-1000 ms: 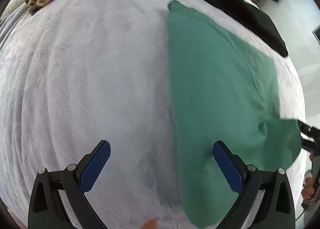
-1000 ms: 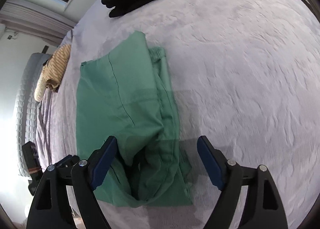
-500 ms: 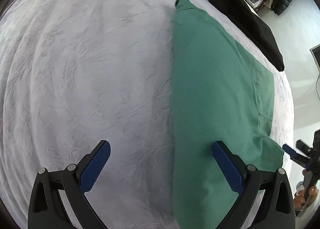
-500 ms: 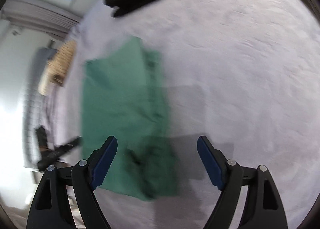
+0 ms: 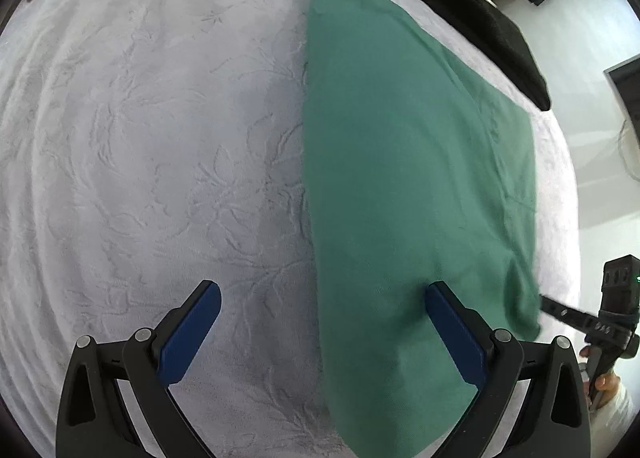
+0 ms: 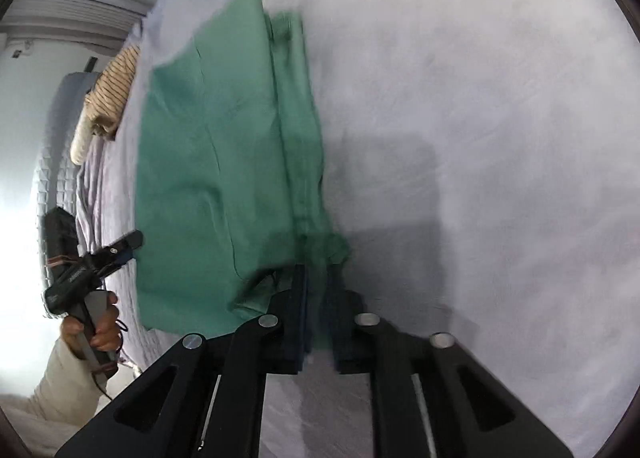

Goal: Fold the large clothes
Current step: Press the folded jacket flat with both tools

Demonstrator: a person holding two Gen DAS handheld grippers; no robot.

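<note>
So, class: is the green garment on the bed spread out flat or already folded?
Folded: the green garment lies as a narrow strip with stacked layers along one edge, and the closing right gripper has that corner between its jaws.

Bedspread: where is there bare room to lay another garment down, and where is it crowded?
The grey bedspread is bare left of the green garment, up to the striped cloth. In the right wrist view it is also bare on the garment's other side. It is crowded between the green garment and the black garment.
</note>
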